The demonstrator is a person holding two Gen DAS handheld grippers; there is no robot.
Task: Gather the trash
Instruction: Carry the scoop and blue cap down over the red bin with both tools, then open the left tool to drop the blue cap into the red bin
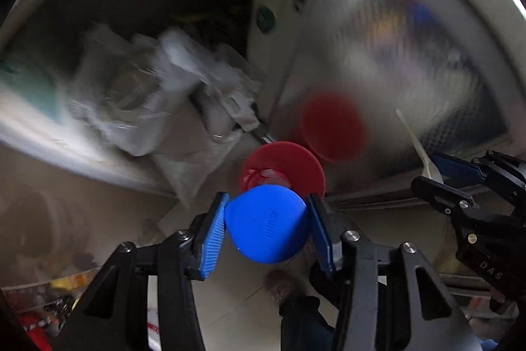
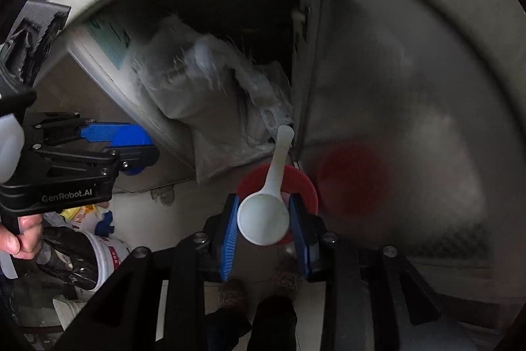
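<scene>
Both grippers point steeply down over the red bin point(image 1: 282, 168) on the floor for dropping: the left gripper point(image 1: 267, 223) jaws pinch a blue lid point(image 1: 267, 224), the right gripper point(image 2: 263, 217) jaws pinch a white scoop point(image 2: 263, 216).

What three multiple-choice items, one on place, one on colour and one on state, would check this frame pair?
1. Where is the red bin?
A. On the floor below both tools
B. On a shelf
C. Inside the cupboard

2. What colour is the cap in the left tool?
A. White
B. Blue
C. Red

3. What is the right tool doing?
A. Hanging open and empty
B. Gripping a bag
C. Gripping a white scoop

Answers: 1 A, since the bin sits on the floor tiles just beyond both sets of pads; 2 B, the cap between the pads is plain blue; 3 C, the scoop's round bowl is pinched between the pads with its handle pointing away.
</scene>
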